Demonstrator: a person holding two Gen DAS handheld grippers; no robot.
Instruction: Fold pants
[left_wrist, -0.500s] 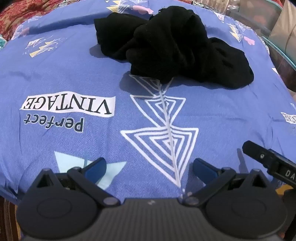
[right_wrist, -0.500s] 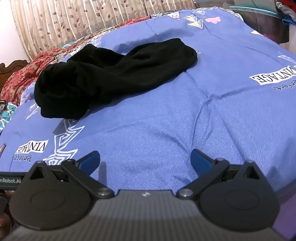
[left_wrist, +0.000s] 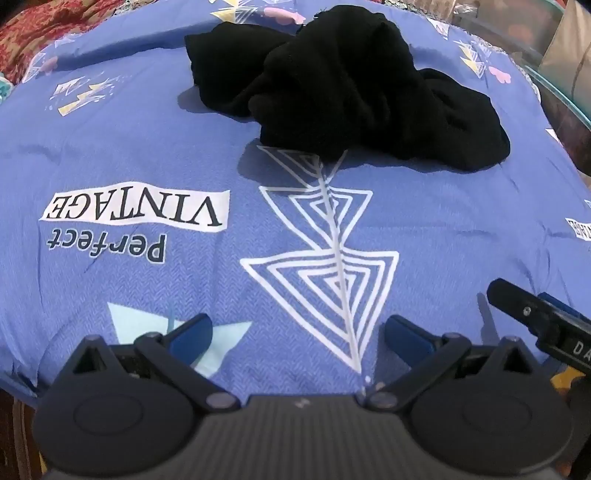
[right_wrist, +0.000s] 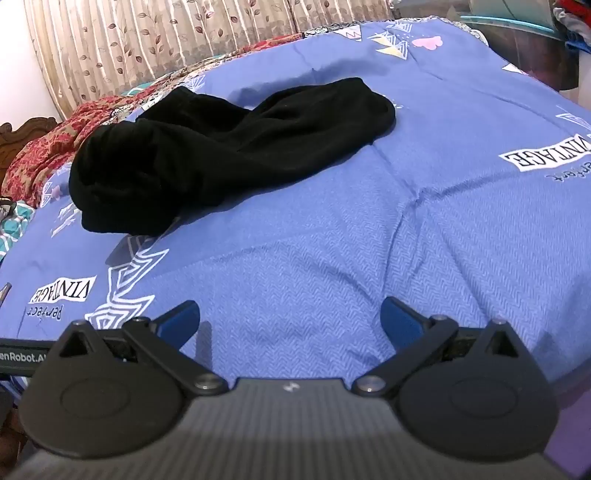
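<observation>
Bedding fills everything ahead of my fingers: a blue bedspread (left_wrist: 147, 155) printed with white triangles and the words "Perfect VINTAGE" runs from under my fingertips to the far edge. On it, well beyond both pairs of fingers, lie the black pants (left_wrist: 347, 92), bunched in a crumpled heap with nothing laid flat; from my right side they sit ahead and to the left of the fingers (right_wrist: 229, 155), one long lobe reaching away to the right. My left gripper (left_wrist: 297, 332) is spread wide with nothing between its blue pads, low above the cloth, and my right gripper (right_wrist: 290, 319) is likewise wide apart and empty, just beside the left one. Folding has not begun, I judge, so the step in hand is reaching in and spreading the heap. To do that well I would take two separate edges, ideally the waistband or a leg hem, though I cannot tell which end is which in this dark mass. I should pinch only the pants fabric, not the bedspread beneath, and pull my hands apart gently so the legs untwist rather than knot tighter.
</observation>
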